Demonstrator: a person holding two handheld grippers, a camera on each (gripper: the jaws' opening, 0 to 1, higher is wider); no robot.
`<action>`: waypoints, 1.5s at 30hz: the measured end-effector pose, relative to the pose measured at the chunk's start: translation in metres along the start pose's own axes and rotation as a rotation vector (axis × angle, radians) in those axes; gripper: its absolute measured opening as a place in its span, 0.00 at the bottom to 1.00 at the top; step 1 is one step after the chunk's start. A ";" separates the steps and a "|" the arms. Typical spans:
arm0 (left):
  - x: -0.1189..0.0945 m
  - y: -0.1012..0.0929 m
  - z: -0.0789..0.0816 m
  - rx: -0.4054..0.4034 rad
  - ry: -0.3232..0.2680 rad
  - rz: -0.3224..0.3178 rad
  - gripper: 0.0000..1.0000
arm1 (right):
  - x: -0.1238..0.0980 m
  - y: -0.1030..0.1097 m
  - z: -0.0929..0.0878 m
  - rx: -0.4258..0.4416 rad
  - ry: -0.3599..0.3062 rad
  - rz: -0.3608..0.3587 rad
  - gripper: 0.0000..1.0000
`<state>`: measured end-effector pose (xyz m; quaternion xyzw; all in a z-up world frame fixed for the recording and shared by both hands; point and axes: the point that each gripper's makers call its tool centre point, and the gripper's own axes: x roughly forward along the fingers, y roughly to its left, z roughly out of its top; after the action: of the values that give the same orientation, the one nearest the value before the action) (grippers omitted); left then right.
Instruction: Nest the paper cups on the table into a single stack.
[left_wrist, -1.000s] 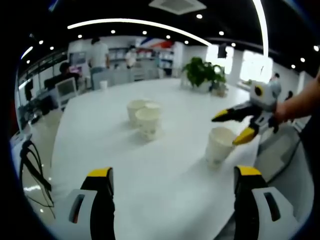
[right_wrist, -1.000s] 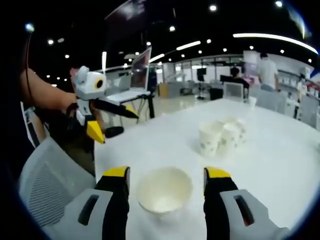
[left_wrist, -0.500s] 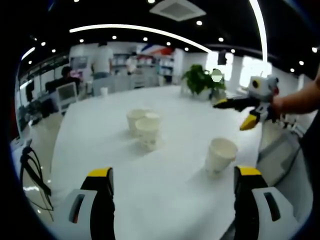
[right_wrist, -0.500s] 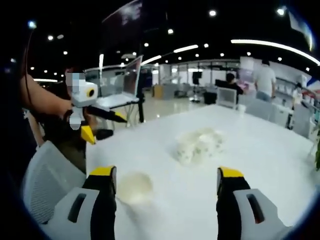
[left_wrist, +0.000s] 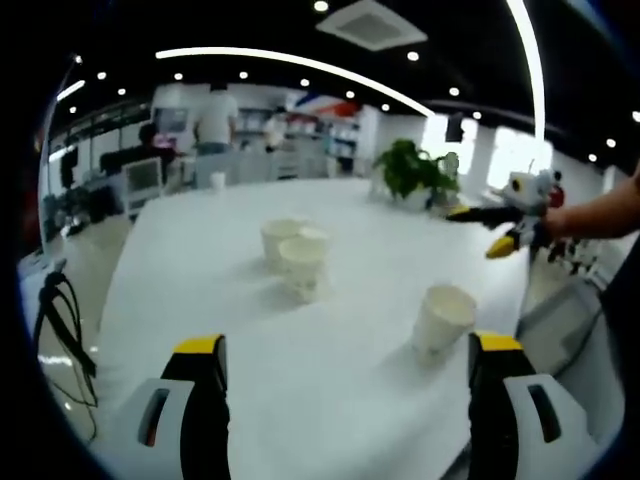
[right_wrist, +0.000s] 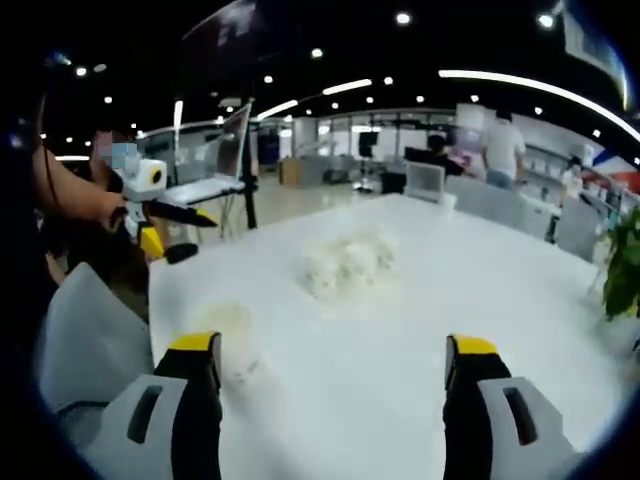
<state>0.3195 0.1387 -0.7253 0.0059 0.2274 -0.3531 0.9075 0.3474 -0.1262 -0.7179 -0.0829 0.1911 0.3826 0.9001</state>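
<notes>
- Left gripper view: the left gripper (left_wrist: 345, 385) is hovering low over the white tabletop (left_wrist: 190, 300), jaws spread wide, nothing between them.
- A single paper cup (left_wrist: 440, 320) is standing upright at lower right of that frame; the cup cluster (left_wrist: 292, 250) is sitting near frame centre, well apart from it.
- Right gripper (left_wrist: 497, 228) is showing at right edge of the same frame, lifted clear above the tabletop, jaws parted and empty.
- Change: a second ago the right gripper's jaws were straddling the single cup; now it is pulling up and away from it, with no grasp made.
- Right gripper view is motion-blurred: the single cup is reading as a pale smear at lower left, probably the same cup; the cluster is blurring at upper centre. Earlier the cup was sitting between this view's jaws; the camera has swung since.
- Judgement: stacking is not progressing; the cup is remaining separate and needs a fresh approach.
</notes>
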 end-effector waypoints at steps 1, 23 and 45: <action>0.000 0.000 -0.001 0.003 0.002 0.001 1.00 | -0.001 -0.002 0.000 0.010 -0.003 -0.003 0.94; 0.003 0.006 -0.006 -0.011 0.011 0.041 1.00 | -0.026 -0.029 -0.020 0.071 0.003 -0.048 1.00; 0.032 0.021 -0.019 -0.058 -0.014 0.056 1.00 | -0.024 -0.022 -0.023 0.077 0.007 -0.051 1.00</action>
<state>0.3461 0.1377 -0.7591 -0.0166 0.2308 -0.3208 0.9184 0.3420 -0.1639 -0.7294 -0.0542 0.2065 0.3515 0.9115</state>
